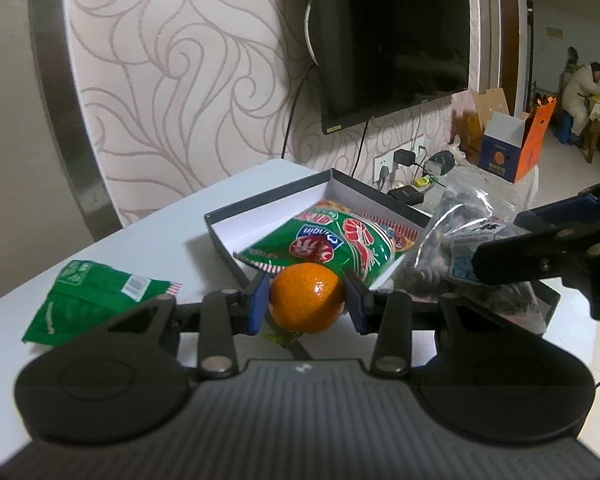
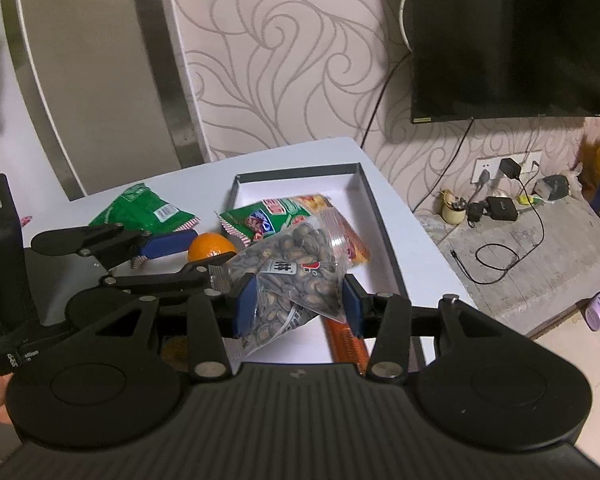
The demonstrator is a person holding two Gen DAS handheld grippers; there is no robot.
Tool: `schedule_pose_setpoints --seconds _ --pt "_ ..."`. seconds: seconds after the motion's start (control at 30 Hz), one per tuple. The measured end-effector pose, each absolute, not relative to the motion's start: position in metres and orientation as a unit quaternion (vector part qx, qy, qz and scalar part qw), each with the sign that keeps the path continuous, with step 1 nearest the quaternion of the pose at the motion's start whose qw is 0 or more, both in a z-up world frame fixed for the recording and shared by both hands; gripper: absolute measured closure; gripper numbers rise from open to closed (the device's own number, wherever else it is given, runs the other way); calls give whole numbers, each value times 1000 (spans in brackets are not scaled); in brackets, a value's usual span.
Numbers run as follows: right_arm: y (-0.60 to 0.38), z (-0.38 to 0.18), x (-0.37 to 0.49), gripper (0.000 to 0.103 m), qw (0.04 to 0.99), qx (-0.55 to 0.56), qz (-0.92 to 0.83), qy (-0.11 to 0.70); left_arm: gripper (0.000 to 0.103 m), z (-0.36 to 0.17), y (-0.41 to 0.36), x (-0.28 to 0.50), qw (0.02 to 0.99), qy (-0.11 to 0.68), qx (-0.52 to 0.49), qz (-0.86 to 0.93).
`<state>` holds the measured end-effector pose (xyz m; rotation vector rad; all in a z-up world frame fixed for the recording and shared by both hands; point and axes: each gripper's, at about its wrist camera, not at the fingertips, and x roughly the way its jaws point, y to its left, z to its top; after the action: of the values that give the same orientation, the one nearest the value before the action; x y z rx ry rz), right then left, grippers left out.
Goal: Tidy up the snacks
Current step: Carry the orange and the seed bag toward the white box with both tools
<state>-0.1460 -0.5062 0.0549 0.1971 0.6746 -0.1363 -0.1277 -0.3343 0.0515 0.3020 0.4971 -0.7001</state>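
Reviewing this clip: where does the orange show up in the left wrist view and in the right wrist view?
Left wrist: the orange sits at picture centre, clamped between the left gripper fingers.
Right wrist: the orange is left of centre, partly hidden behind the left gripper and beside the seed bag that the right gripper holds.
Shared landmark: the shallow box on the table.

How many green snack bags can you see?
2. One green bag lies on the white table, left of the box. The other green bag lies inside the box, partly under a seed bag. More may be hidden.
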Motion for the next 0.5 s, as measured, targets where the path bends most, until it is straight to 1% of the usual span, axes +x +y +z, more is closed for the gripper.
schedule_pose_setpoints --seconds 0.5 --pt "-532 33 -136 52 923 106 -70 364 59 44 -362 -106 896 247 149 -337"
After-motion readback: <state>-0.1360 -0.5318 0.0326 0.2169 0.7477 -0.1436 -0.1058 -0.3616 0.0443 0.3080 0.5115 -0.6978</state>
